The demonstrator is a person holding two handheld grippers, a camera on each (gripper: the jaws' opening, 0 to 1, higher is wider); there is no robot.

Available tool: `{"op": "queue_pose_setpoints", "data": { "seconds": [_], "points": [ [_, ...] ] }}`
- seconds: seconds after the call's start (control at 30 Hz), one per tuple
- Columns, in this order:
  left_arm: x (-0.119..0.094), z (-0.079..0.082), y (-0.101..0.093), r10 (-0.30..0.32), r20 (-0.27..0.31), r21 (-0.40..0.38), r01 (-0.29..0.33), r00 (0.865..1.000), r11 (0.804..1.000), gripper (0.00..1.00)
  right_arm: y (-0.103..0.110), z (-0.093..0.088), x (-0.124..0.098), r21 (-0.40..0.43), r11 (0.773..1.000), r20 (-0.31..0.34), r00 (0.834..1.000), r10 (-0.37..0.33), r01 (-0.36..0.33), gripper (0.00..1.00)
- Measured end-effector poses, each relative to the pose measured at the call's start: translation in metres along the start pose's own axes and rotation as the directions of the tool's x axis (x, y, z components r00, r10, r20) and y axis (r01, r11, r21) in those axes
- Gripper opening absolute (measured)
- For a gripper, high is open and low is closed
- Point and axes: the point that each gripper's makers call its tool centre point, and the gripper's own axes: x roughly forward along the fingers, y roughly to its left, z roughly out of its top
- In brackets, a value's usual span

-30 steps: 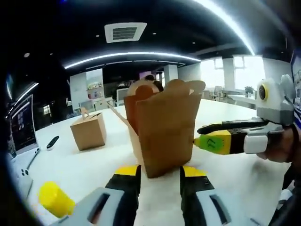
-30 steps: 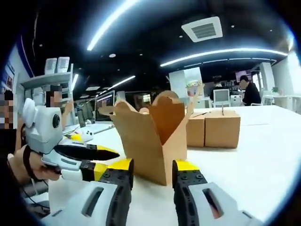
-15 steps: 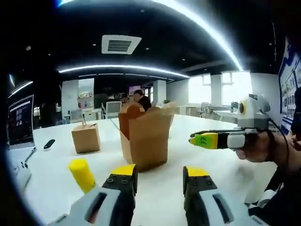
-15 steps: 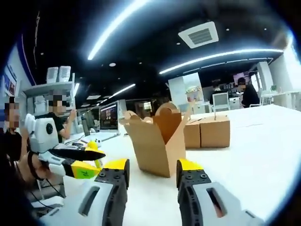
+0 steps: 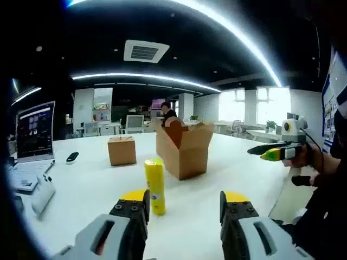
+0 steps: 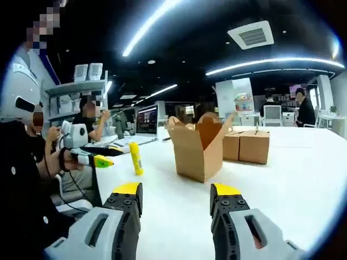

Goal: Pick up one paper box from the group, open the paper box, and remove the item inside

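I see the opened paper box [image 5: 185,150] mid-table beside the upright yellow item [image 5: 155,186], both jaws wide and empty; thin card looks light and crushable, so I would grip low walls.

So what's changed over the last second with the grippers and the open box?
Both grippers have backed away from the open paper box: the left gripper and right gripper now stand open and empty. The yellow tube stands upright on the white table. The box stays open, the closed box untouched.
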Motion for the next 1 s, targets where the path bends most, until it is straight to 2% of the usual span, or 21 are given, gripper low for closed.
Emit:
{"op": "queue_pose_setpoints", "data": {
  "seconds": [0.07,0.27,0.37,0.5,0.77,0.83,0.9,1.0],
  "points": [
    [-0.01,-0.003,0.001,-0.068,-0.03,0.009,0.069,0.997,0.998,0.54,0.001,-0.001,-0.008,-0.028,0.999,-0.021,0.999,0.025,-0.026,0.52],
    [-0.034,0.008,0.036,-0.058,-0.027,0.006,0.058,0.998,0.998,0.55,-0.005,-0.003,-0.02,-0.078,0.996,-0.061,0.998,0.031,-0.036,0.52],
    [-0.035,0.008,0.038,-0.085,-0.036,0.03,0.086,0.996,0.996,0.55,-0.005,-0.004,-0.024,-0.088,0.995,-0.077,0.996,0.041,-0.048,0.52],
    [-0.021,0.008,0.031,-0.14,-0.027,0.036,0.141,0.99,0.989,0.55,-0.001,-0.01,-0.023,-0.091,0.994,-0.097,0.994,0.056,-0.065,0.52],
    [0.018,0.0,0.034,-0.162,-0.056,0.025,0.163,0.985,0.986,0.53,0.007,-0.015,-0.02,-0.1,0.991,-0.116,0.991,0.073,-0.085,0.51],
    [0.028,-0.002,0.034,-0.162,-0.058,0.017,0.163,0.985,0.986,0.5,0.005,-0.015,-0.021,-0.096,0.992,-0.114,0.991,0.067,-0.078,0.51],
    [0.037,-0.003,0.037,-0.137,-0.055,0.027,0.139,0.989,0.99,0.42,0.003,-0.016,-0.021,-0.084,0.994,-0.108,0.992,0.063,-0.072,0.51],
    [0.047,-0.006,0.033,-0.149,-0.067,0.039,0.151,0.987,0.988,0.41,0.001,-0.018,-0.019,-0.071,0.995,-0.105,0.993,0.055,-0.063,0.51]
  ]
}}
